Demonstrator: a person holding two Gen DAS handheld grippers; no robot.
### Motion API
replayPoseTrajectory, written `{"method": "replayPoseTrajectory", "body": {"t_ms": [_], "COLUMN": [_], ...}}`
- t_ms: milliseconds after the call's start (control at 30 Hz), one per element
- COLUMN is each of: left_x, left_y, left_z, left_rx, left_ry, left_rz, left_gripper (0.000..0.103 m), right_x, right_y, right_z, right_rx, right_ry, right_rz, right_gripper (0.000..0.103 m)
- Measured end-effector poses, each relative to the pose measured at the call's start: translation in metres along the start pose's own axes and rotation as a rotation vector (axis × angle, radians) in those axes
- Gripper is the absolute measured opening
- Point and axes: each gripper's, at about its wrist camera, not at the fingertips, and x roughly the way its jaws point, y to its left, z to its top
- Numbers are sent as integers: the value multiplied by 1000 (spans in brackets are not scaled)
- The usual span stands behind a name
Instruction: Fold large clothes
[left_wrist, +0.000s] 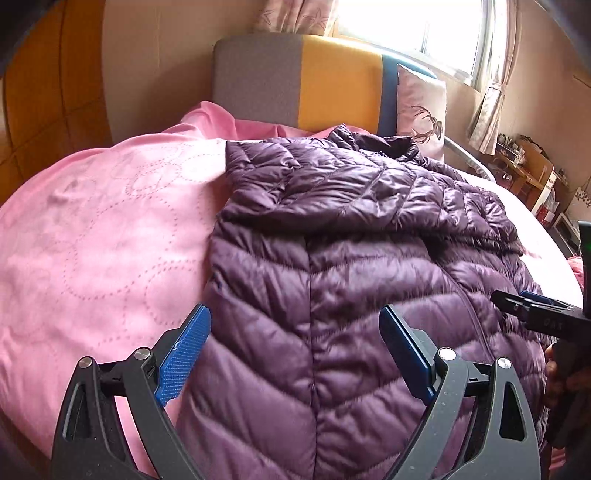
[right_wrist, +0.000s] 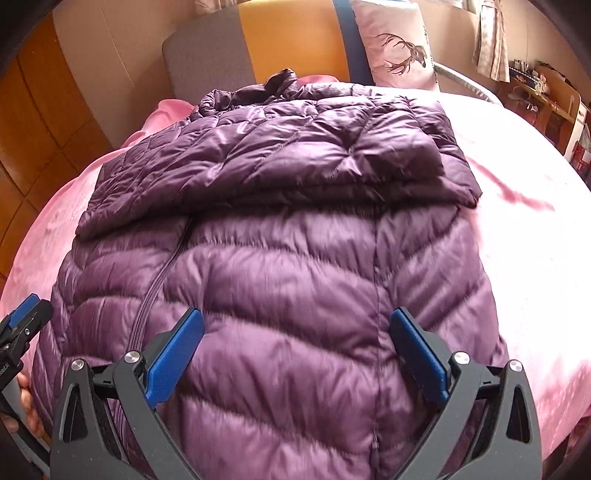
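so I've got the purple puffer jacket (right_wrist: 280, 266) laid out flat on the pink bedspread (left_wrist: 92, 236), collar end pointing at the grey, yellow and blue headboard (left_wrist: 295, 85) and the hem end down by me. The sleeves are folded in across the chest, making a darker quilted band lying over the jacket's upper half, on the headboard side of the zipper (right_wrist: 155, 280) stretch I can see. My left gripper (left_wrist: 295, 350) is hovering over the jacket's lower part near its left edge, blue pads spread wide with nothing between them, not touching the fabric as far as I can tell. My right gripper (right_wrist: 297, 354) is the same deal, fingers as wide as they go and nothing pinched, hanging above the jacket's lower half just right of the zipper. Each gripper peeks into the other's camera at the jacket's side edge, with a bit of my hand (right_wrist: 26, 398) behind it. There's a deer print pillow (right_wrist: 399, 44) propped against the headboard, past the jacket's collar (right_wrist: 273, 86), and some cluttered wooden shelves (left_wrist: 532, 173) way off to the jacket's right
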Motion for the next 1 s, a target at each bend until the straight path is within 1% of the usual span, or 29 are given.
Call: {"method": "replayPoseTrajectory", "body": {"t_ms": [200,667,733,833,933,1000], "left_x": [-5,-14,-16,-23,-33,-38], "left_y": [10,29,32,33,37,41], "left_z": [-16,-52,-57,-63,-71,-78], "left_rx": [-16,-27,-37,-16,10,17], "left_ry": [26,89,90,92,112,135], "left_rz": [2,-3,-13,-24,-74,-111], "left_gripper": [91,91,91,91,91,91], "right_x": [-16,-47,-51,-59,-64,-66], "right_y": [-7,-41,-45,-52,-64,-73], "right_z": [-14,-34,-39,-46,-58,-69], "right_rx": [7,54,53,56,68,89], "right_ry": [-8,-33,-35,-34,-11,16], "right_rz": [4,-49,-60,-81,-92,-74], "right_gripper": [101,101,101,101,101,101]}}
